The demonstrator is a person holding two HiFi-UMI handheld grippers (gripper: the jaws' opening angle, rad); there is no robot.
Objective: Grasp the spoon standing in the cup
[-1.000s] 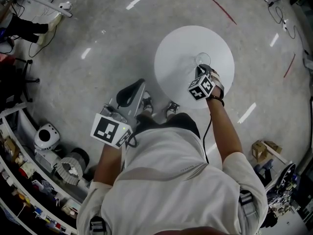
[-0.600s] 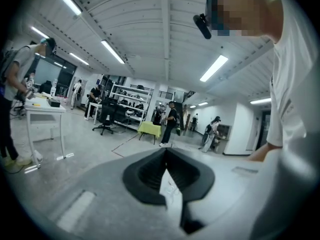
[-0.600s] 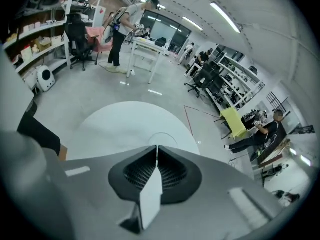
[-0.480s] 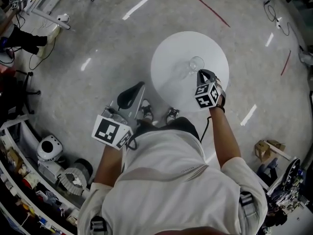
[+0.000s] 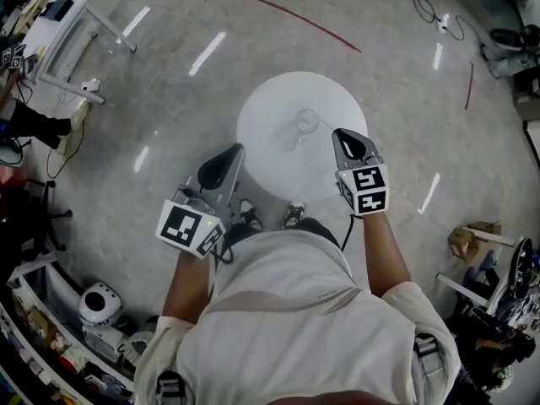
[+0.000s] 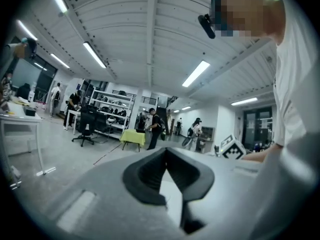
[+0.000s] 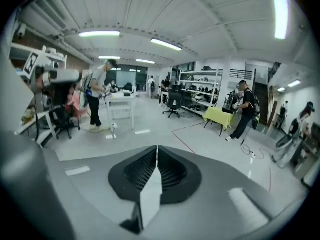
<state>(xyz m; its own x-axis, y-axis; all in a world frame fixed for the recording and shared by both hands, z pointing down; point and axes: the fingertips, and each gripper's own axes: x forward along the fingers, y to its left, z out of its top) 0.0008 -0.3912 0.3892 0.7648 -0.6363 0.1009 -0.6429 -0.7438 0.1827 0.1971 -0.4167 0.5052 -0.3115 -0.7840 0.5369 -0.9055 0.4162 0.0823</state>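
Ahead, cup (image 5: pixel 305 122) apart, between left tongs (image 5: pixel 226 160) and right tongs (image 5: pixel 346 140).

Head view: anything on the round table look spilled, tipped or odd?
Nothing stands out. The clear cup stands alone on the white table, no spill around it. Whether a spoon is in it is too small to tell.

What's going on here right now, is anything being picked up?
A person stands at a small round white table with a claw in each hand. A clear glass cup sits on the table. The left claw and the right claw are both shut and empty, held at the table's near edge on either side of the cup, touching nothing. Their cameras face the room, not the cup. The spoon is too faint to make out from the head view, and nothing is grasped yet.
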